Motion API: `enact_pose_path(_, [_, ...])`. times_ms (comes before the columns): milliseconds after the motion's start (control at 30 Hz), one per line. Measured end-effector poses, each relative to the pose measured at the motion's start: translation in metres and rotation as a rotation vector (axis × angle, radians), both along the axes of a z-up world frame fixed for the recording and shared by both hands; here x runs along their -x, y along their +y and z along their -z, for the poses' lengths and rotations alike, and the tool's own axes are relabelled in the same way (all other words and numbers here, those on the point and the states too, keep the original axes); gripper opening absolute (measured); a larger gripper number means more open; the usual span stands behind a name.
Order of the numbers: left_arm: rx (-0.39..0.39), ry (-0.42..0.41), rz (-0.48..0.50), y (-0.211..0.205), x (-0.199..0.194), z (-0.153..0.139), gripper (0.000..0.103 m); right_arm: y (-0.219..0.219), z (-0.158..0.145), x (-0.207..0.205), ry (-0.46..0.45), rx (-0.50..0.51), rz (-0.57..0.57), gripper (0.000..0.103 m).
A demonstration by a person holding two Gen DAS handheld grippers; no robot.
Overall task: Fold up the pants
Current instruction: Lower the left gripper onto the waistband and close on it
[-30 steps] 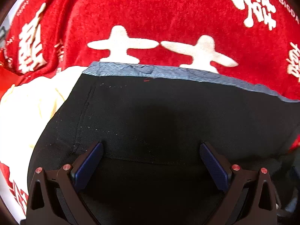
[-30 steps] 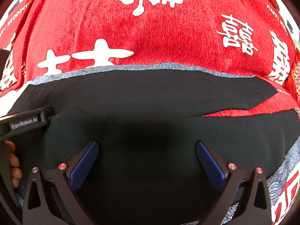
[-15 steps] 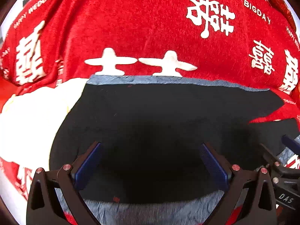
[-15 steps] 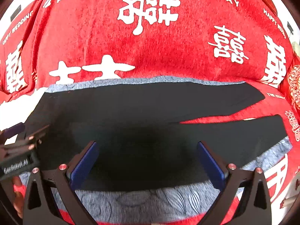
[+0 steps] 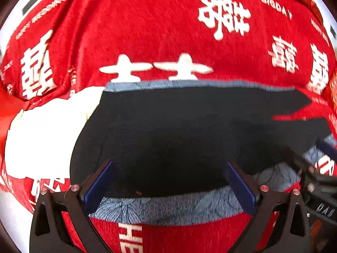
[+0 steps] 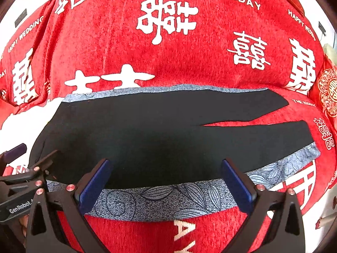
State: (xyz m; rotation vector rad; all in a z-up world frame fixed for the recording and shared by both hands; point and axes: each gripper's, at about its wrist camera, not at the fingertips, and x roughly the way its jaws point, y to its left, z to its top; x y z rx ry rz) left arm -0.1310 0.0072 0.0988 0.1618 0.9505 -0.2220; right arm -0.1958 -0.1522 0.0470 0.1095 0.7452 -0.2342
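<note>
Both tongs have pulled back and up from the cloth, so more of the pants shows than a second ago. The left gripper (image 5: 168,181) and right gripper (image 6: 166,179) hang wide, holding nothing. Just beyond their tips the black pants (image 6: 160,130) lie flat, legs splayed right, ready for folding, on the patterned blue sheet (image 6: 160,198) over the red blanket (image 6: 168,48).
</note>
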Motion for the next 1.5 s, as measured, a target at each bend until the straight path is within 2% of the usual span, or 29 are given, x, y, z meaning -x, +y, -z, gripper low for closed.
enact_pose_path(67, [-0.091,-0.051,-0.028,-0.002,0.003,0.0,0.103,0.0,0.0,0.001,-0.001,-0.003,-0.001,0.103])
enact_pose_path(100, [-0.1,-0.071,-0.039,-0.001,0.004,-0.001,0.103,0.0,-0.001,0.001,-0.001,-0.004,-0.002,0.103])
enact_pose_path(233, [-0.071,-0.07,-0.039,0.004,0.005,-0.002,0.103,0.0,0.0,0.002,0.002,-0.003,-0.002,0.103])
enact_pose_path(1000, [-0.101,-0.068,-0.047,0.011,-0.025,0.01,0.103,-0.01,0.014,-0.021,0.041,-0.021,-0.007,0.103])
enact_pose_path(1067, [-0.108,-0.063,-0.051,0.014,-0.037,0.011,0.103,-0.011,0.014,-0.029,0.046,-0.018,-0.018,0.103])
enact_pose_path(1233, [-0.054,-0.019,-0.024,0.029,-0.094,0.007,0.103,-0.025,0.005,-0.058,0.038,0.009,-0.035,0.103])
enact_pose_path(1500, [-0.116,0.053,-0.064,0.052,-0.189,0.029,0.103,-0.037,0.009,-0.106,0.06,0.02,-0.069,0.103])
